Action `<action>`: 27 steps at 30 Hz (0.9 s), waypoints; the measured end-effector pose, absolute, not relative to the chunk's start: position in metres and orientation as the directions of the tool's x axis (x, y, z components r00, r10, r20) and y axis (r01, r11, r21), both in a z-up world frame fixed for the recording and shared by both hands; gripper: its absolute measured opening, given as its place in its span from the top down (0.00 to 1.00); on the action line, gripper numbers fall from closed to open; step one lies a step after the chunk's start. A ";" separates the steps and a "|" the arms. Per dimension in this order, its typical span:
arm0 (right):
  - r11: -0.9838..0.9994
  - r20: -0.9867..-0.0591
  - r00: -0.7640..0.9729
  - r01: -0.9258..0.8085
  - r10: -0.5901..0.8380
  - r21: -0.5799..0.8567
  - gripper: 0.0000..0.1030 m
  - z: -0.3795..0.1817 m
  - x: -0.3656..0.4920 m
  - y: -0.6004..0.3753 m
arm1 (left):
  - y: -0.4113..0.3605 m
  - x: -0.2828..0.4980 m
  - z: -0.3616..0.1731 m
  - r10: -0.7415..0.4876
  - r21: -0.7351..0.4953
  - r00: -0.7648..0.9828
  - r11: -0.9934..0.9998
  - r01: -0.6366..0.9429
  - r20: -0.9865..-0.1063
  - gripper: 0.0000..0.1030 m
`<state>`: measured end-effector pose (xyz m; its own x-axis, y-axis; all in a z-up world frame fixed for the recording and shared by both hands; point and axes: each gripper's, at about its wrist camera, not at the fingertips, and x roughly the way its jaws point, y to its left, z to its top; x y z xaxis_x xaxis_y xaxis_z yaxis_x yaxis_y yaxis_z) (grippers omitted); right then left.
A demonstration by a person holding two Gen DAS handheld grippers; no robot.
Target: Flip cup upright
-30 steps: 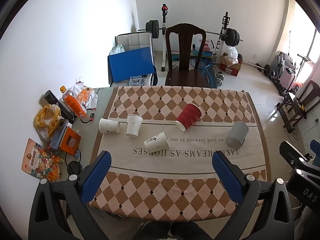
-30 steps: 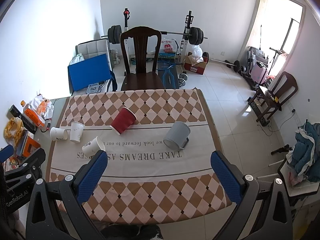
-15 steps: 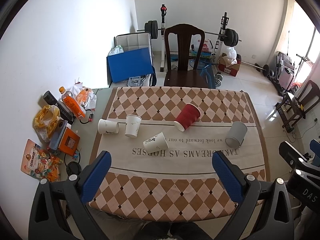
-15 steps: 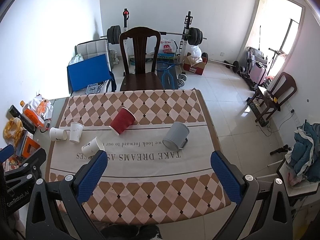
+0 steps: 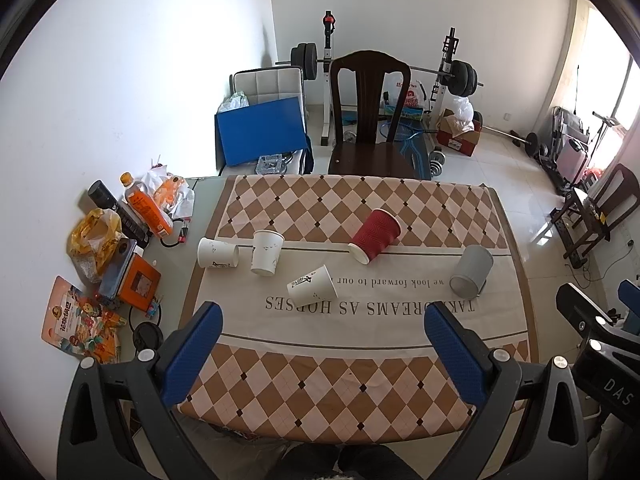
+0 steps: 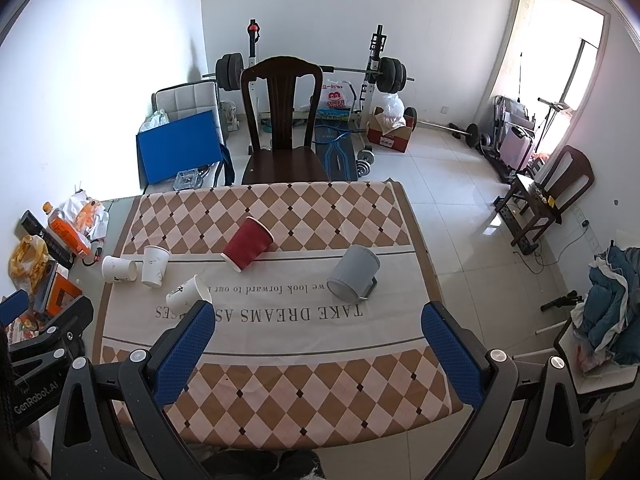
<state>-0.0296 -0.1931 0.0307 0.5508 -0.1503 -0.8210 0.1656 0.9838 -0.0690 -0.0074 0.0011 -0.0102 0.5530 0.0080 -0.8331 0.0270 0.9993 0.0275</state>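
Five cups lay across our tablecloth, four tipped over and one white cup upright at ten o'clock. Our left gripper and right gripper hung spread wide and empty above the near edge. We judged the red cup and grey mug might roll off if nudged sideways.

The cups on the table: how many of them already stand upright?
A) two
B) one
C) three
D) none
B: only the second white cup from the left stands upright with its mouth up; the other two white cups, the red cup and the grey cup lie on their sides.
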 end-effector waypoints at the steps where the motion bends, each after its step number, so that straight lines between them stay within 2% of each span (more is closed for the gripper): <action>1: 0.984 -0.821 0.551 0.165 -0.151 -0.070 0.00 0.032 -0.029 -0.192 | 0.001 -0.007 -0.010 0.009 0.028 0.554 0.999 0.026 -0.832 0.00; 10: 0.984 -0.823 0.549 0.166 -0.147 -0.065 0.00 0.031 -0.029 -0.189 | -0.001 -0.006 -0.013 0.014 0.033 0.552 0.999 0.023 -0.834 0.00; 15: 0.975 -0.846 0.505 0.208 -0.169 -0.071 0.00 0.031 -0.016 -0.184 | -0.022 0.015 -0.039 0.042 0.074 0.527 0.996 0.040 -0.849 0.00; 21: 0.950 -0.913 0.350 0.295 -0.209 -0.104 0.00 -0.043 0.001 -0.230 | -0.068 0.049 -0.102 0.044 0.110 0.451 0.987 0.121 -0.892 0.00; 27: 0.918 -0.967 0.154 0.374 -0.203 -0.133 0.00 -0.148 0.004 -0.291 | -0.130 0.078 -0.178 0.051 0.143 0.344 0.958 0.249 -0.938 0.00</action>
